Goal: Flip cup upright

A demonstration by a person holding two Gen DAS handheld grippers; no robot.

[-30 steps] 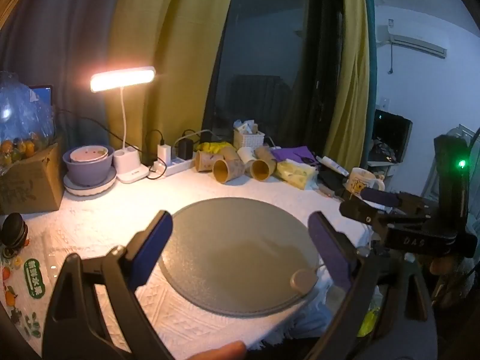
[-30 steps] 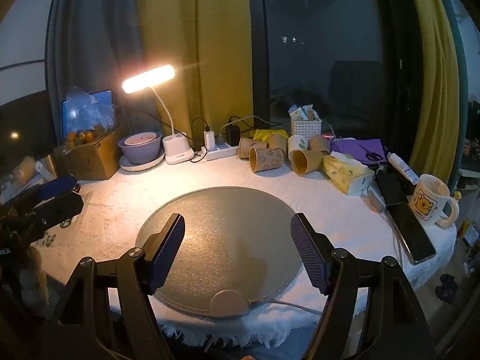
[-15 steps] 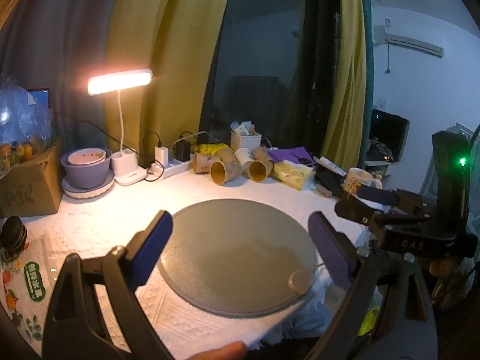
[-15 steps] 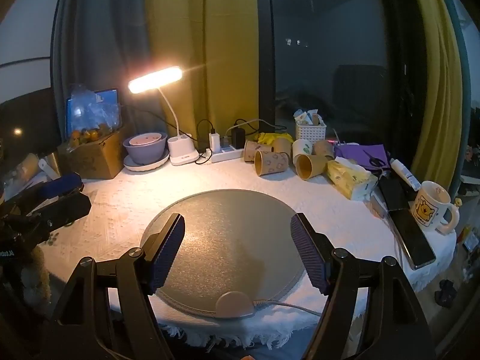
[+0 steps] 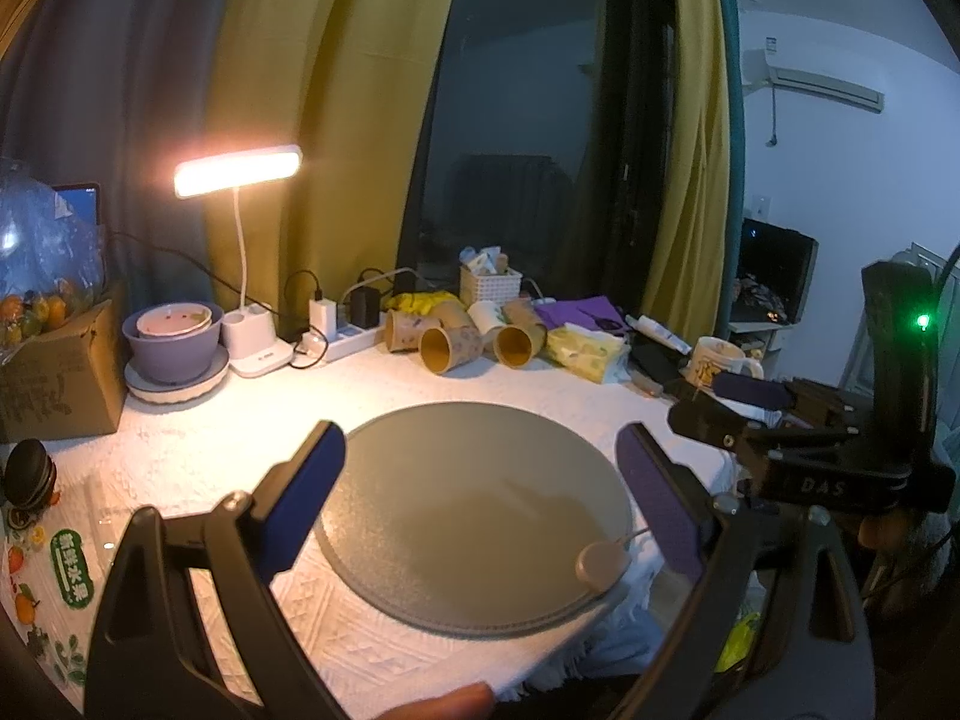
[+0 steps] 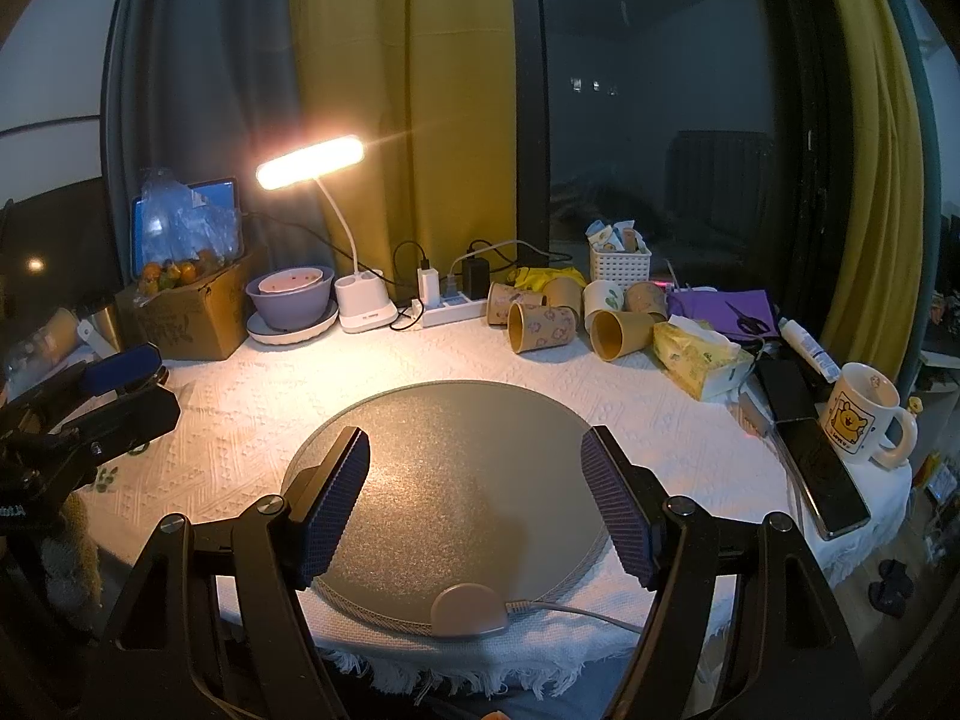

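Observation:
Several brown paper cups lie on their sides at the back of the table. One patterned cup (image 6: 542, 327) (image 5: 450, 350) lies with its mouth toward me, a plain one (image 6: 620, 333) (image 5: 519, 345) beside it. My left gripper (image 5: 480, 492) is open and empty above the round grey mat (image 5: 474, 510). My right gripper (image 6: 477, 498) is open and empty above the same mat (image 6: 468, 456). Each gripper shows in the other's view: the right one (image 5: 744, 402) at the right, the left one (image 6: 114, 384) at the left. Both are far from the cups.
A lit desk lamp (image 6: 312, 162), a purple bowl (image 6: 291, 294), a power strip (image 6: 447, 306), a cardboard box (image 6: 186, 312), a tissue pack (image 6: 696, 354), a white basket (image 6: 620, 264), a phone (image 6: 822, 456) and a bear mug (image 6: 861, 414) ring the white tablecloth (image 6: 240, 414).
Both grippers have moved slightly, so the table scene sits a little higher and nearer in the right wrist view. Both stay open and empty.

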